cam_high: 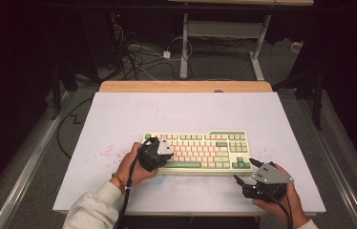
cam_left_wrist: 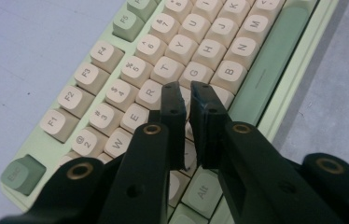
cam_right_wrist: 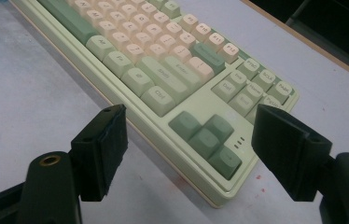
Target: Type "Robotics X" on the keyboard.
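The keyboard [cam_high: 198,151], pale green with cream and darker green caps, lies flat near the middle of the white surface [cam_high: 119,114], its long front edge toward the person. Every cap that can be seen sits in its place; none lies loose beside it.

The left tongs [cam_left_wrist: 186,93] are down over the left part of the letter block, their tips just past the R key [cam_left_wrist: 150,93] and close above the caps between the letter rows and the spacebar [cam_left_wrist: 275,56]. The jaws stand narrow, with a thin gap and nothing gripped between them; whether the tips actually touch a cap cannot be told. In the high view the left hand [cam_high: 131,169] holds them at the keyboard's left end.

The right tongs [cam_right_wrist: 189,149] hang wide and empty, off the keyboard's right front corner, looking along the arrow keys [cam_right_wrist: 207,137] and the Ctrl key [cam_right_wrist: 158,100]. In the high view they rest low by the front edge of the surface, just beside the keyboard.

My reading is that the work is pressing or picking at a key on the left, and it is at an early stage: the approach is made, nothing has come off, and the right tongs have no part yet. Faint red specks [cam_high: 102,152] mark the surface left of the keyboard
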The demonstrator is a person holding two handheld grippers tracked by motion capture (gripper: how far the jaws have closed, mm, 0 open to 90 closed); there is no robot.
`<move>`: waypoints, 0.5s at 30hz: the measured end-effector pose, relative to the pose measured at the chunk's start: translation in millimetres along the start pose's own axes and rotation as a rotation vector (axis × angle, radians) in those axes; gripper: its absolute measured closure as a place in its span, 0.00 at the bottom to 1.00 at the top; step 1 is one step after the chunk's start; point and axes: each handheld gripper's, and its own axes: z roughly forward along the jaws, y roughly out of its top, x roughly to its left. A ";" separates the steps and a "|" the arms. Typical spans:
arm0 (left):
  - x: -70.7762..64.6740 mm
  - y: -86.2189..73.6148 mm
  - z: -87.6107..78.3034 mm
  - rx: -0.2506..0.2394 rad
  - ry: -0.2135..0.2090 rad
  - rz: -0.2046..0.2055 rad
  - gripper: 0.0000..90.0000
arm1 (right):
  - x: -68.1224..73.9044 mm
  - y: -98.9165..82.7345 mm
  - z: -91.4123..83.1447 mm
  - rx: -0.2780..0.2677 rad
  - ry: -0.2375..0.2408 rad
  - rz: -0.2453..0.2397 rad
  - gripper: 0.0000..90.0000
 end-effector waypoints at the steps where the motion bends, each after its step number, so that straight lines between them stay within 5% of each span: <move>1: -0.1 -0.1 -0.5 -0.002 0.003 0.001 0.89 | 0.1 0.1 0.1 0.000 0.001 0.000 0.30; 15: -0.8 -1.8 -6.5 -0.019 0.020 0.007 0.86 | 0.3 0.4 -0.4 -0.002 0.002 -0.002 0.30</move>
